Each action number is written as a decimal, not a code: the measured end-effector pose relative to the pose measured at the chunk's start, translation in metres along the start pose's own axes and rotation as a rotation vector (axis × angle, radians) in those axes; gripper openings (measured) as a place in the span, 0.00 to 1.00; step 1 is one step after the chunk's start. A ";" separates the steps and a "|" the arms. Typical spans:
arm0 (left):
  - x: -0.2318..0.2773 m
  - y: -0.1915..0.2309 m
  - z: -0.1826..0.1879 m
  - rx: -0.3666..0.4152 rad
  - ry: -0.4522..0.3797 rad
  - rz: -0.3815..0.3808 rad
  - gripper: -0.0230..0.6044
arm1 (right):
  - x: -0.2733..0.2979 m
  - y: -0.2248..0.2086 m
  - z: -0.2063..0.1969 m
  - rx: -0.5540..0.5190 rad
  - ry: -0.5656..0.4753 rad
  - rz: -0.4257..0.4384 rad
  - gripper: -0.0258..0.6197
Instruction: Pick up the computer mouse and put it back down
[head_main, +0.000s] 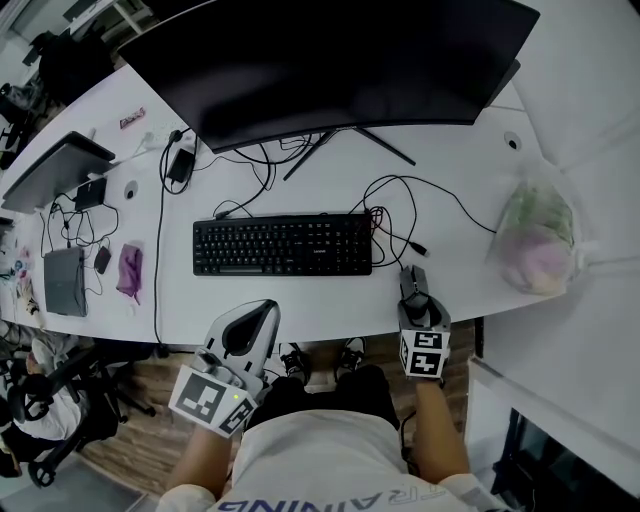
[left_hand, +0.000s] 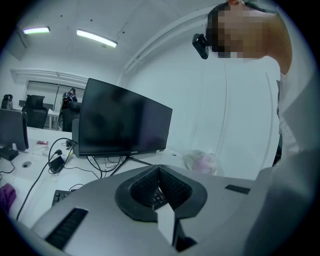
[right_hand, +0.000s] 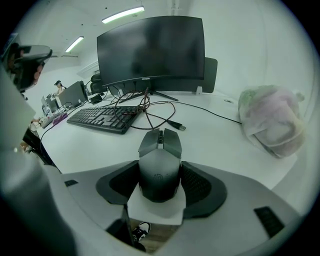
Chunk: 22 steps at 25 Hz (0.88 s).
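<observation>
So far: the mouse (right_hand: 160, 165) is clasped between the jaws of the right gripper (right_hand: 160, 176); whether it is lifted cannot be told.
Mouse place: at the near edge of the desk (head_main: 330, 300), right of the keyboard (head_main: 282, 244).
Left gripper (left_hand: 159, 194): jaws pressed together, nothing held, kept off the desk.
Left to do: lifting if not begun, setting down, letting go.
</observation>
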<state>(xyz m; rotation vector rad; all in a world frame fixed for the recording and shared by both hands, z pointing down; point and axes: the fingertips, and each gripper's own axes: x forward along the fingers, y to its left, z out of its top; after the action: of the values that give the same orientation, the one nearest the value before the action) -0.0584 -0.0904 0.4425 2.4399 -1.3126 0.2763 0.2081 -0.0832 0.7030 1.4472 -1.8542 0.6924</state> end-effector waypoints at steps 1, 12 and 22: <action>0.000 0.000 0.000 -0.001 0.000 -0.001 0.05 | 0.000 0.000 0.000 -0.003 0.002 -0.002 0.46; -0.005 -0.003 0.005 0.006 -0.015 -0.017 0.05 | -0.006 0.004 0.004 -0.008 0.003 0.001 0.47; -0.018 -0.010 0.015 0.029 -0.052 -0.042 0.05 | -0.037 0.006 0.031 -0.008 -0.096 -0.018 0.47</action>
<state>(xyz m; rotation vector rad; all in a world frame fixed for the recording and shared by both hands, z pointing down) -0.0600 -0.0781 0.4207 2.5115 -1.2852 0.2245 0.2021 -0.0828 0.6544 1.5138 -1.9118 0.6151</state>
